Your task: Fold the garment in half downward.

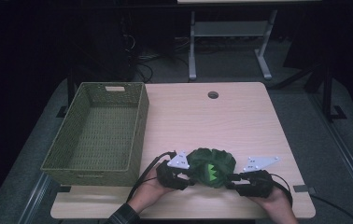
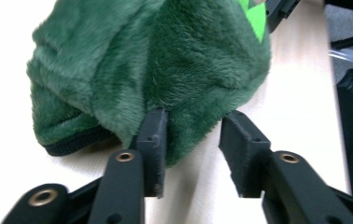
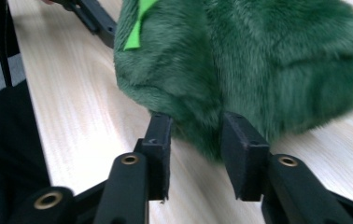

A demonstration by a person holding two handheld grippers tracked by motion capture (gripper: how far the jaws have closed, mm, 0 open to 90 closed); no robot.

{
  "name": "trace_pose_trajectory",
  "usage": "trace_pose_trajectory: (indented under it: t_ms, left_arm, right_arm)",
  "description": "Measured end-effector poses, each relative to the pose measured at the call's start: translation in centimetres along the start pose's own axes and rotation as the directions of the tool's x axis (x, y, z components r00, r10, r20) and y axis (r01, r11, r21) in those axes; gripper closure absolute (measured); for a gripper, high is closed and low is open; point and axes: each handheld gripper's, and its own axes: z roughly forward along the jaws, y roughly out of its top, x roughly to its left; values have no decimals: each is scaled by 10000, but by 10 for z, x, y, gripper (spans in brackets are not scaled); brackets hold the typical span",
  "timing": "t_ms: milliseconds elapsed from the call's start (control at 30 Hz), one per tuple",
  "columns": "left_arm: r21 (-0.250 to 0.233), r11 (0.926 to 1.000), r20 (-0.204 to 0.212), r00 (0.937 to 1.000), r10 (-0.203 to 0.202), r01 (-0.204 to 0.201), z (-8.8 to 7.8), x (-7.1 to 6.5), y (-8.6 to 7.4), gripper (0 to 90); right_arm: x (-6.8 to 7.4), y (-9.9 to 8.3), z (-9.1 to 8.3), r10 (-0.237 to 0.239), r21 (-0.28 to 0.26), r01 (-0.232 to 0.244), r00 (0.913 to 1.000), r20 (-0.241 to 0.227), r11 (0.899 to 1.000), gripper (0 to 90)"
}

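Light wood table in a dark room – one woven basket at left of the high view, one green plush toy at lower centre, no readable writing. Left gripper and right gripper flank it, jaws partly apart with plush between them, not pinching – gripper views show fur up close, basket in the high view.

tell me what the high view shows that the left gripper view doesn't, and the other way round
The high view takes in the woven basket at the table's left, the round hole near the table's far edge, both hands, and the right gripper at the toy's other side. The left gripper view gives the close detail: the left gripper with its jaws apart, a fold of fur between them with a gap to one pad, and a dark hem at the toy's lower edge. Both show the green plush toy with its bright green patch, lying on the light wooden table.
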Motion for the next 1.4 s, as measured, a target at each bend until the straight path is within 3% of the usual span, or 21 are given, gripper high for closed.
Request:
trace_pose_trajectory:
  t_ms: [133,267,433,500,567,700,833,933,1133,1300,1400]
  left_arm:
    - [-236,9997,-101,9999,63,-66,-15,-6,1,535]
    - [-507,9987,-86,9999,74,-78,-24,-8,3,548]
    - [-616,9981,-178,9998,-16,5,-19,-1,11,782]
    - [-650,9978,-216,9996,-165,151,-11,5,14,862]
    - [-264,9994,-365,9991,-210,201,-1,10,14,895]
    - [245,9988,-460,9981,-402,414,18,17,8,897]
    - [741,9972,-630,9980,-85,132,31,19,6,897]
    - [733,9972,-657,9978,-113,161,36,21,6,897]
    - [641,9977,-670,9976,-189,232,23,22,4,853]
    - [506,9975,-426,9980,-468,489,4,16,4,848]
    - [447,9971,-225,9979,-605,615,-4,10,4,872]
  right_arm:
    - [2,-5,-15,84,-329,-83,10000,21,9994,610]
    - [0,-4,-23,283,-709,-283,9996,-13,9971,724]
    - [-3,15,-18,-25,-842,30,10000,58,9964,862]
    - [-5,20,-11,-6,-771,10,10000,54,9970,885]
    - [-8,23,-1,-83,-559,86,10000,56,9984,897]
    - [-14,19,19,-3,292,-7,9995,309,9996,900]
    - [-18,14,30,132,699,-149,9996,247,9974,900]
    - [-18,13,34,229,868,-249,9995,237,9959,900]
    - [-18,12,27,251,764,-272,9992,295,9967,900]
    - [-19,21,6,170,-101,-166,9990,405,9998,900]
    - [-22,29,0,128,-355,-110,9986,507,9993,900]
